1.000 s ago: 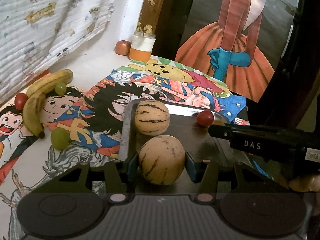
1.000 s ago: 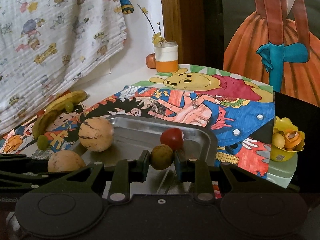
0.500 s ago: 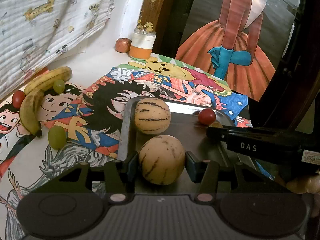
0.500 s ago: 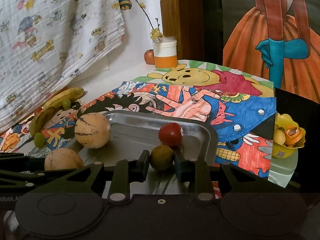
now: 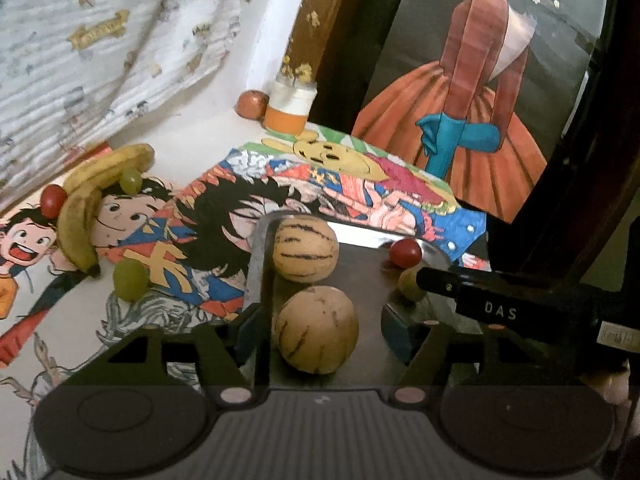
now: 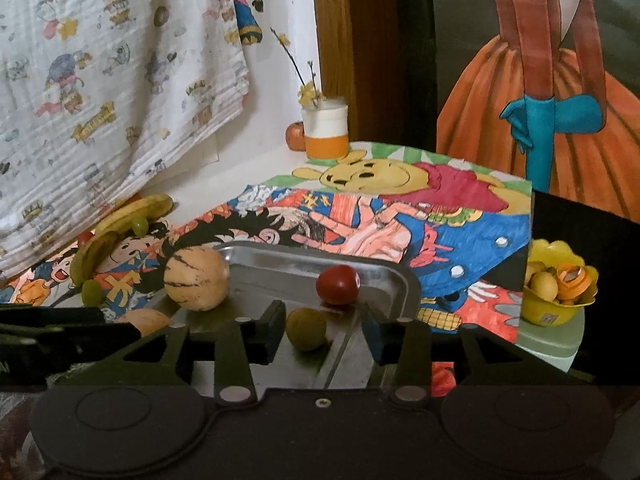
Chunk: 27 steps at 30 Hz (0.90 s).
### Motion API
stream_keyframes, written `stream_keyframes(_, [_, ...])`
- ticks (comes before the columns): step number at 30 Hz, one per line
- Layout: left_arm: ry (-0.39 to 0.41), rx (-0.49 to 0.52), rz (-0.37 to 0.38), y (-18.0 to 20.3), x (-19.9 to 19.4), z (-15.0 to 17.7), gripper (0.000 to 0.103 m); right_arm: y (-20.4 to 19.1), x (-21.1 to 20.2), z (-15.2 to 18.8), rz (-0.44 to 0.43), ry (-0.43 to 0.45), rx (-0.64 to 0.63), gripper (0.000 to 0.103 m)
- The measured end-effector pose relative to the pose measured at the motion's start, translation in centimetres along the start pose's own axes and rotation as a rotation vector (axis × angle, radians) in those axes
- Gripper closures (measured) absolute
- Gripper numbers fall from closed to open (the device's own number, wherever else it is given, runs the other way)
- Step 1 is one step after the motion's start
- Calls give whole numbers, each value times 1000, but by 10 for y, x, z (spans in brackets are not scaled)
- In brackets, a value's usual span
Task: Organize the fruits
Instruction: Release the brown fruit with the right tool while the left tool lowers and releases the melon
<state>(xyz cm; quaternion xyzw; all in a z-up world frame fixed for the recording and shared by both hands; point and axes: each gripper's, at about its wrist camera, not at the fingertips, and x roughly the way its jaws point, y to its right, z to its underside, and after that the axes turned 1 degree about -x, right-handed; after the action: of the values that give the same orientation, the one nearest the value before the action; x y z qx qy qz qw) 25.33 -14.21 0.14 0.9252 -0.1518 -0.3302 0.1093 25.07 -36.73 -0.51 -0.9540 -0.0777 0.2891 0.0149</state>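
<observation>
While both sets of jaws have just been opening, the left gripper (image 5: 316, 328) stands released around a striped melon (image 5: 317, 329) on the metal tray (image 6: 384, 276), its pads apart from it. The right gripper (image 6: 325, 330) stands released beside a small olive fruit (image 6: 306, 328). A second melon (image 5: 305, 249) and red tomato (image 6: 337, 284) lie beyond; bananas (image 5: 86, 204) and grapes (image 5: 130, 280) rest on the cartoon mat (image 5: 208, 216).

A striped tan melon (image 5: 316, 330) rests on the tray (image 5: 256, 264) between the left fingers (image 5: 246, 330); a small olive fruit (image 6: 306, 328) lies between the right fingers (image 6: 272, 330).
</observation>
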Motion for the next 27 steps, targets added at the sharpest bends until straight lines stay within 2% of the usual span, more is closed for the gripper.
stream_keyframes(14, [138,-51,-89,-9,-61,-6,1,-19,-65,-4,-23,94,-18,18])
stream_keyframes(20, [174,-78,-113,-16,-91,-1,0,-36,-101,4,-41,117,-24,1])
stream_keyframes(27, [192,-95,-149,-30,-124,17,0,-61,-133,22,-50,115,-15,1])
